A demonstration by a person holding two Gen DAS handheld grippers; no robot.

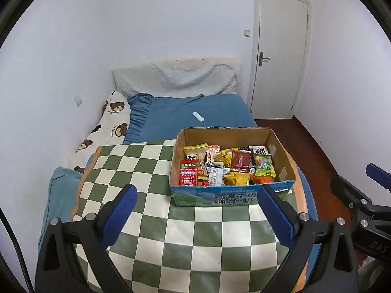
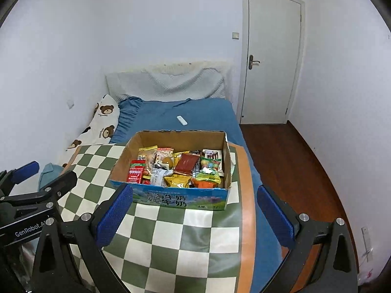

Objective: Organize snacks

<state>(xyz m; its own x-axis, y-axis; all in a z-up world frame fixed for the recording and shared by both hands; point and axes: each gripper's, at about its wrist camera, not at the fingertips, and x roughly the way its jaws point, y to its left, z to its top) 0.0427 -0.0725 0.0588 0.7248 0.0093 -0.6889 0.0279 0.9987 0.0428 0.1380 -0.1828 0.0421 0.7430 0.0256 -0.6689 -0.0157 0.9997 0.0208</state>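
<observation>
An open cardboard box (image 1: 283,168) (image 2: 177,196) with a blue printed front stands on a green-and-white checkered mat (image 1: 151,171) (image 2: 171,239) on the bed. Several snack packets fill it: a red carton (image 1: 188,175) (image 2: 135,172) at its left, a dark red packet (image 1: 240,160) (image 2: 187,161), a green candy bag (image 1: 264,164) (image 2: 207,171). My left gripper (image 1: 196,208) is open above the mat, short of the box front, nothing between its blue pads. My right gripper (image 2: 194,211) is open too, its empty jaws framing the box front from the near side.
A white remote (image 1: 198,116) (image 2: 182,120) lies on the blue sheet (image 1: 215,112) beyond the box. A bear-print pillow (image 1: 107,127) rests along the left wall. A shut white door (image 1: 278,56) (image 2: 268,58) and wooden floor (image 2: 293,171) are at right.
</observation>
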